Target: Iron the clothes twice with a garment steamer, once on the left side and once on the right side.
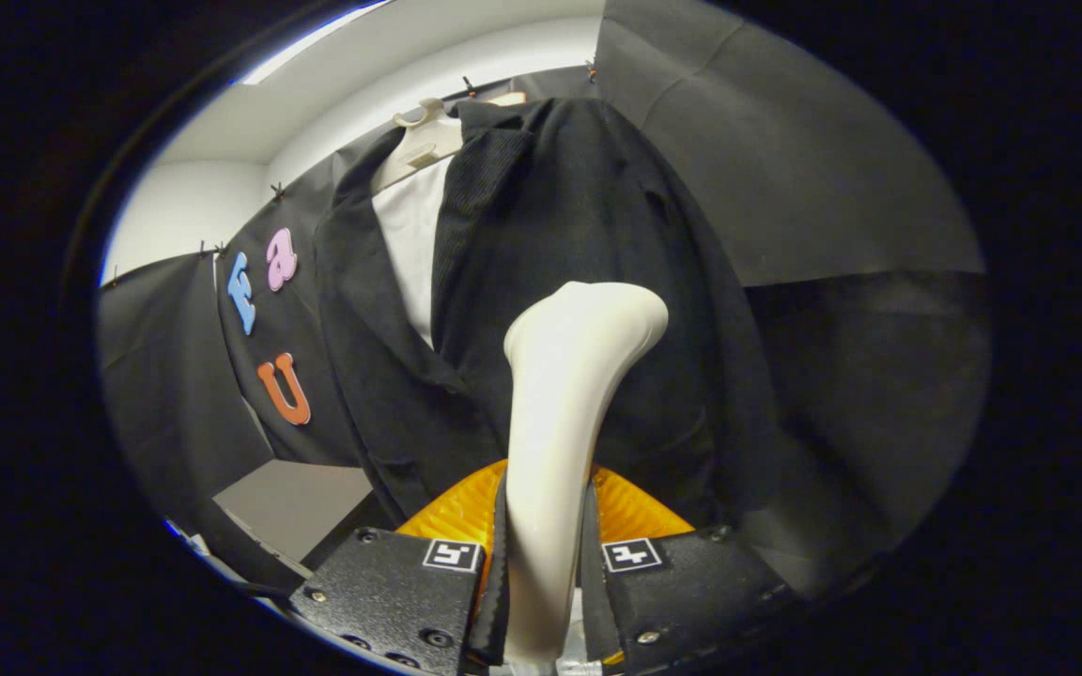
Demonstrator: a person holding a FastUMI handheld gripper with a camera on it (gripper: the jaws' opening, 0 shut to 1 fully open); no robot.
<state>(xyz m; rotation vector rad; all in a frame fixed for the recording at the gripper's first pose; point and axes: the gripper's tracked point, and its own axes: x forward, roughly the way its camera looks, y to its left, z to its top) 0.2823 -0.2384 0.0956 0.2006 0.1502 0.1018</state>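
Fingers (391,601) of the gripper (546,587) sit close together, both pressing the cream handle of the garment steamer (564,413), which rises between them with an orange part (456,512) at its base. Its broad head lies against the dark jacket (579,244) just beyond, on the lapel side nearer the white shirt (409,225). Both garments hang from a pale hanger (424,141) before the booth's black cloth wall (785,169). A grey surface (292,502) lies low beside the jacket's hem.

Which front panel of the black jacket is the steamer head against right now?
The steamer head, held in the shut tool, sits on the wide dark panel beside the white shirt, not the panel nearer the letters.
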